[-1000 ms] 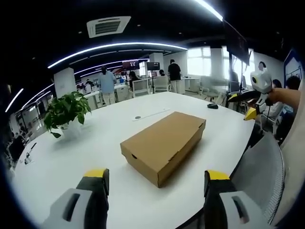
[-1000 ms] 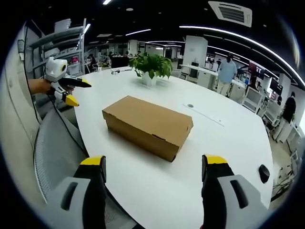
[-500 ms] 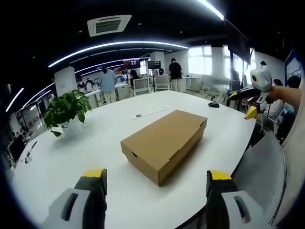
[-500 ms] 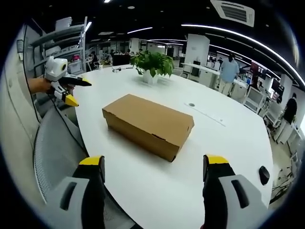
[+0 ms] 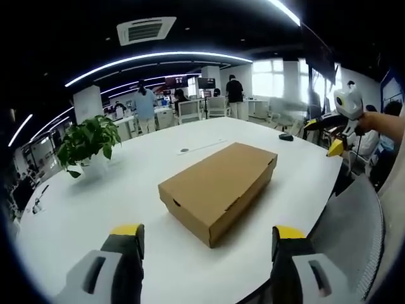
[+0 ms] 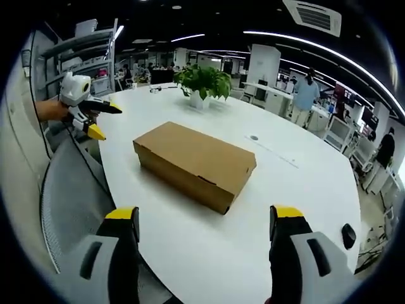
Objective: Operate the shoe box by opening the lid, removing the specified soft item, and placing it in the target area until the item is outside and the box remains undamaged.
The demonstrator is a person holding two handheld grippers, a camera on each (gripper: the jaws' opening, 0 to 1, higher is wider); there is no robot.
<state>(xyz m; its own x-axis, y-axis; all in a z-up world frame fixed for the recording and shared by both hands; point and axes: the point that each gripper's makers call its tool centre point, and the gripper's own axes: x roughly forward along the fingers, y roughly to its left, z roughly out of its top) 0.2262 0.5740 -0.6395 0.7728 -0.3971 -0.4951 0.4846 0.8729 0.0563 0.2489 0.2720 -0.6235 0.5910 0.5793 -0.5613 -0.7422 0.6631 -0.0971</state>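
The left gripper (image 5: pixel 202 237) is wide open, its two yellow-tipped jaws far apart, and it holds nothing and touches nothing. Straight ahead of it, between the lines of the jaws, the brown shoe box (image 5: pixel 218 187) lies on the white table (image 5: pixel 95 209) with its lid closed. The box is apart from the gripper, with bare table between them. Ahead and to the left of the gripper stands a green plant (image 5: pixel 87 143) in a white pot. Beyond the box a small dark thing (image 5: pixel 286 137), maybe a computer mouse, lies near the table edge.

The right gripper (image 6: pixel 204 218) is also wide open and empty, hanging over the near edge of the table (image 6: pixel 304 183). The shoe box (image 6: pixel 195 164) lies ahead of it, closed, not touched. The plant (image 6: pixel 204 83) is behind the box. A grey chair (image 6: pixel 69 202) stands to the left of this gripper, by the table edge.

Each gripper appears in the other's view, held in a hand off the table, jaws apart: the right gripper (image 5: pixel 330 135) and the left gripper (image 6: pixel 101 120).
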